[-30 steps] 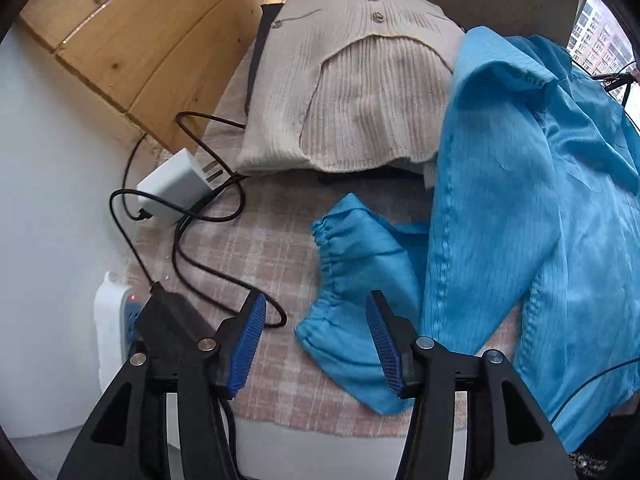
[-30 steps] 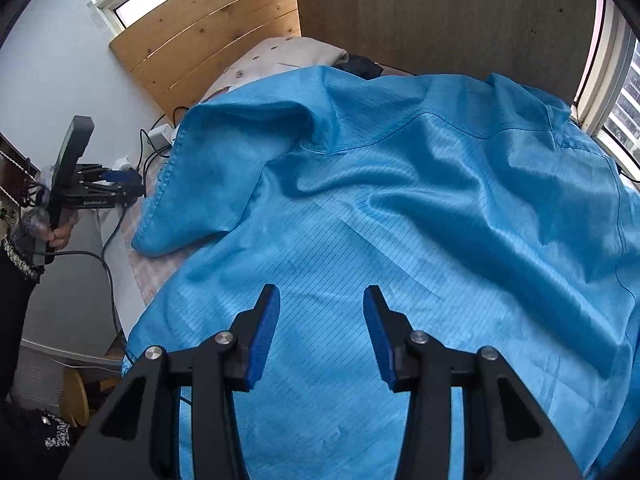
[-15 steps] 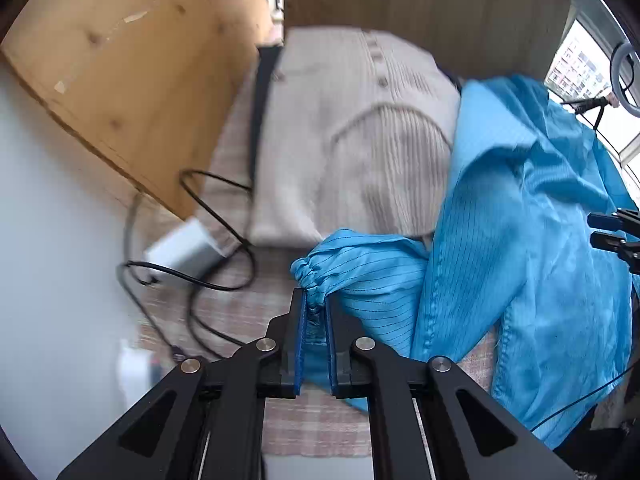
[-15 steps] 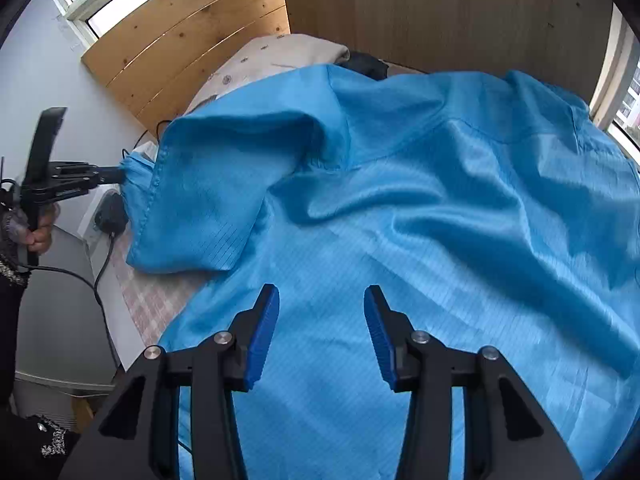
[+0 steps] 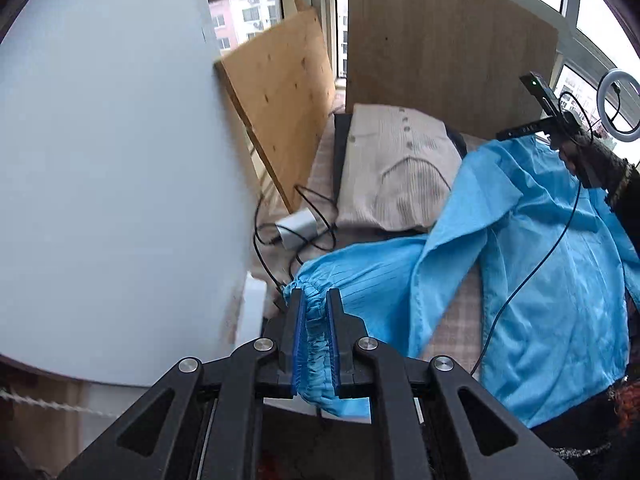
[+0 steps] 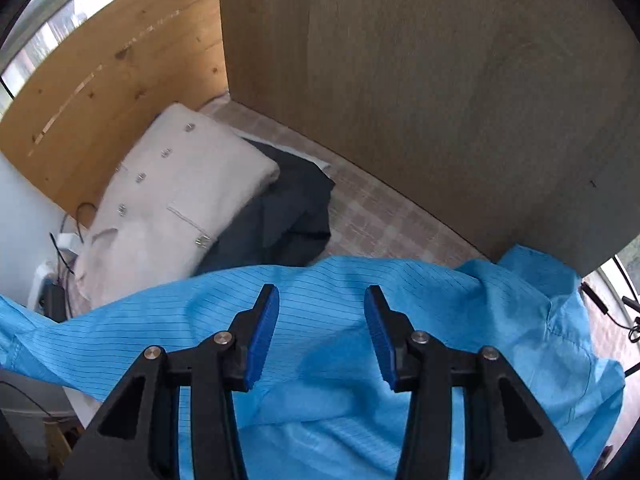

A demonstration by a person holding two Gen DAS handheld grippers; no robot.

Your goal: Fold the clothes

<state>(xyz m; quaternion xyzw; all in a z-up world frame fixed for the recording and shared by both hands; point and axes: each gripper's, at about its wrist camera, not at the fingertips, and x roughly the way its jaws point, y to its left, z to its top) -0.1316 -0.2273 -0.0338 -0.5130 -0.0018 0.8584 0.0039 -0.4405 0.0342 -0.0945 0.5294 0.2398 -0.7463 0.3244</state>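
A bright blue striped jacket (image 5: 552,280) lies spread on a checked cloth surface (image 5: 460,312). My left gripper (image 5: 316,312) is shut on the jacket's gathered sleeve cuff (image 5: 316,332) and holds the sleeve (image 5: 360,280) lifted and stretched to the left. My right gripper (image 6: 322,320) is open and empty, its blue pads hovering just above the jacket's upper part (image 6: 400,280). It also shows at the far right of the left wrist view (image 5: 532,128), by the jacket's top edge.
A folded beige ribbed cardigan (image 5: 396,172) lies at the back on dark garments (image 6: 280,220). A white power adapter (image 5: 296,228) with black cables lies at the left. Wooden boards (image 5: 440,52) close the back, a white wall (image 5: 112,180) the left.
My left gripper closed on the sleeve cuff and pulled it up and to the left. My right gripper moved forward over the jacket towards its far edge, still open.
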